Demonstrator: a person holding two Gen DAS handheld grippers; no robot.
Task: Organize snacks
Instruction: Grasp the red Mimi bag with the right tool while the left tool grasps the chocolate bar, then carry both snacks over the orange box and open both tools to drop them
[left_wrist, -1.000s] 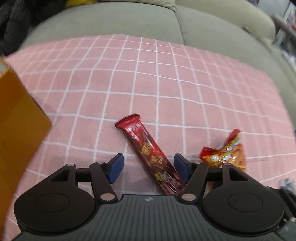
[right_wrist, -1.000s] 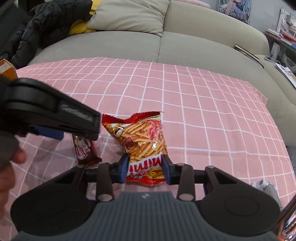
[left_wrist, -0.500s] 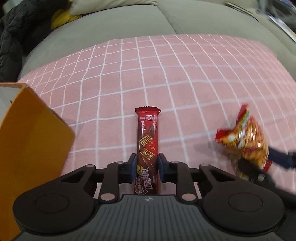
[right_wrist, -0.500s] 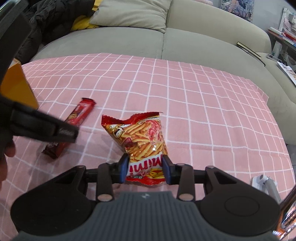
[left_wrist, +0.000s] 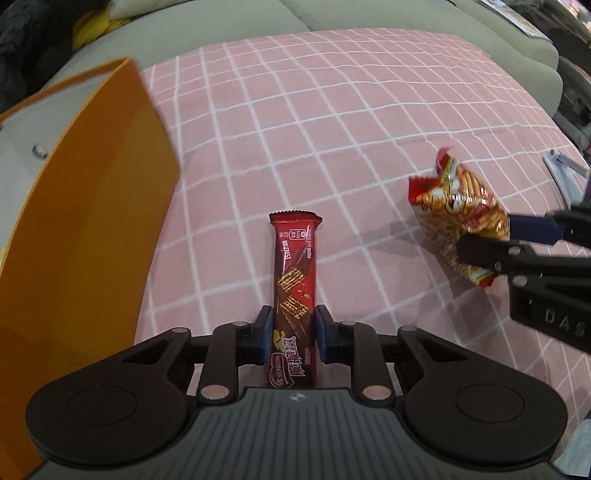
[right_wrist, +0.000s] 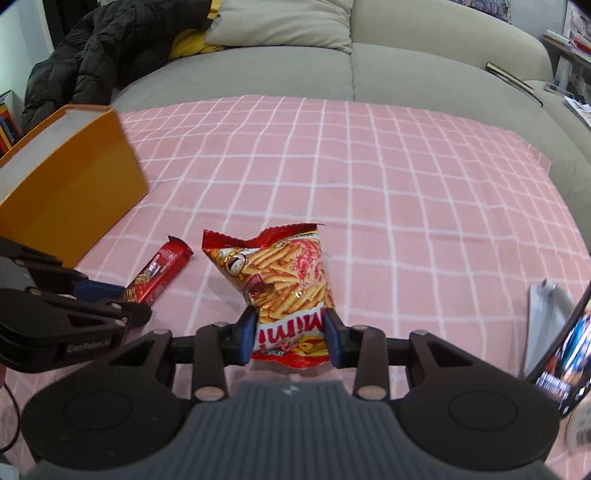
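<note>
- Left wrist view: the left gripper (left_wrist: 291, 334) has just closed its jaws narrowly on the lower end of the red wafer bar (left_wrist: 294, 291); most of the bar sticks out ahead, over the pink checked cloth (left_wrist: 332, 110).
- The right gripper (right_wrist: 290, 338) pinches the bottom of the snack bag (right_wrist: 284, 284), jaws fairly close together, near the cloth's front edge.
- The orange box (left_wrist: 85, 206) stands at the cloth's left edge, its opening facing up.
- Judgement: carry both clear over the box rim, bar first and end-down, since the long free end could catch on the wall.
- Keep the grippers apart; they are near each other.
</note>
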